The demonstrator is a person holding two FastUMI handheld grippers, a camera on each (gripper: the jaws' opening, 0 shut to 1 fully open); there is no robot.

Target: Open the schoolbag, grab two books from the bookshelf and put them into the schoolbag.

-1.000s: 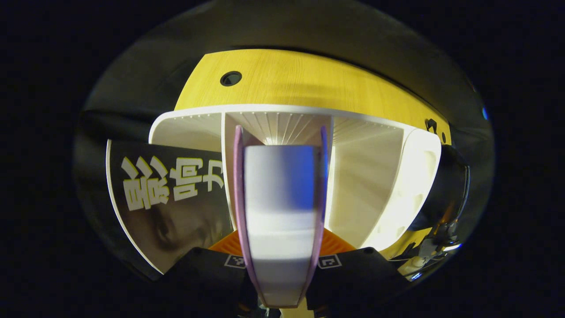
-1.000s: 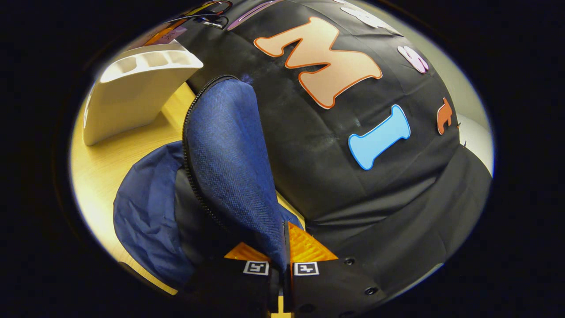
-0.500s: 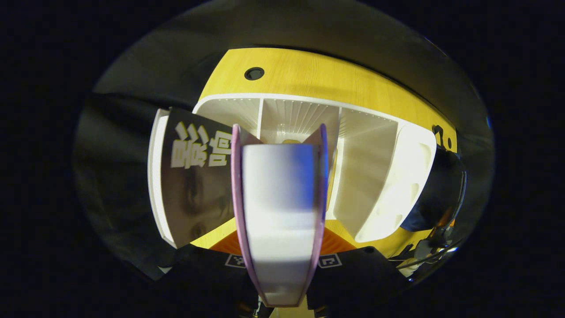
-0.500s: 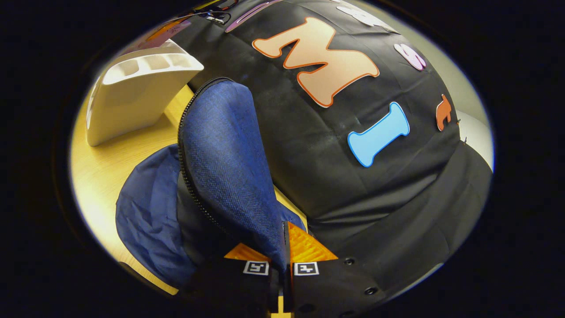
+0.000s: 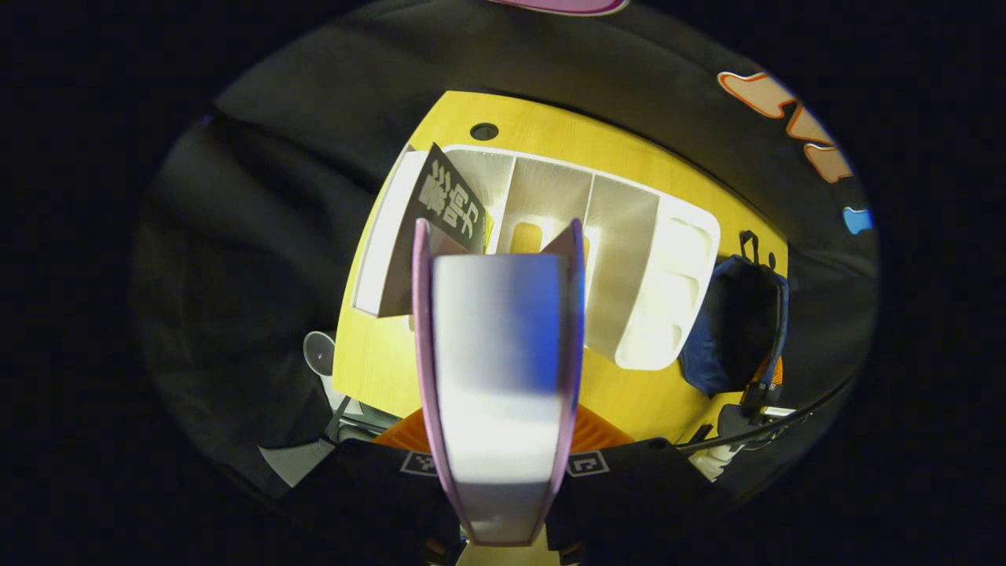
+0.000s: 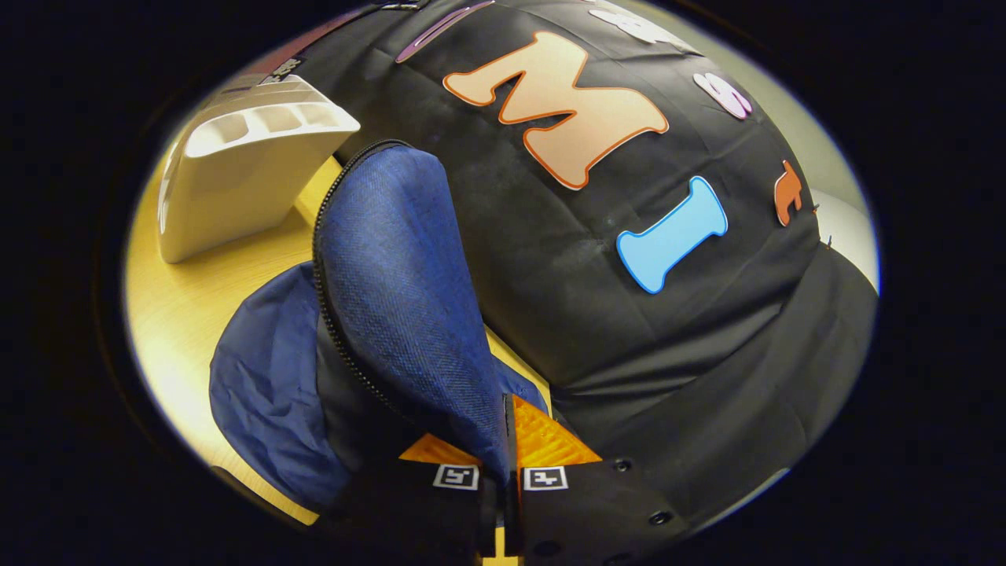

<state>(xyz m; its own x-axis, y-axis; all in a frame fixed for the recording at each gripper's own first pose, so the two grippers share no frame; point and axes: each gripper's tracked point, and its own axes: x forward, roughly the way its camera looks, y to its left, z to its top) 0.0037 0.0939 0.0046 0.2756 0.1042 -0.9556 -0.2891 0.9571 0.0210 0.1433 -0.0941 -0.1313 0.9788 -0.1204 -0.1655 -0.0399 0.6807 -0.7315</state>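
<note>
Schoolbag (image 6: 393, 299) gapes, its flap pinched by the right hand-held gripper (image 6: 507, 452); left hand-held gripper (image 5: 499, 464) clamps one book (image 5: 499, 377), another waits ahead in the bookshelf (image 5: 668, 275).

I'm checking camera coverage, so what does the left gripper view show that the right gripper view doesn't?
Left gripper view: the left tongs shut on a purple-covered book, and a dark book leaning in the white bookshelf's end slot. Right gripper view: the right tongs pinching the schoolbag flap, held up. Both: the bookshelf, the blue schoolbag and the wooden table.
</note>
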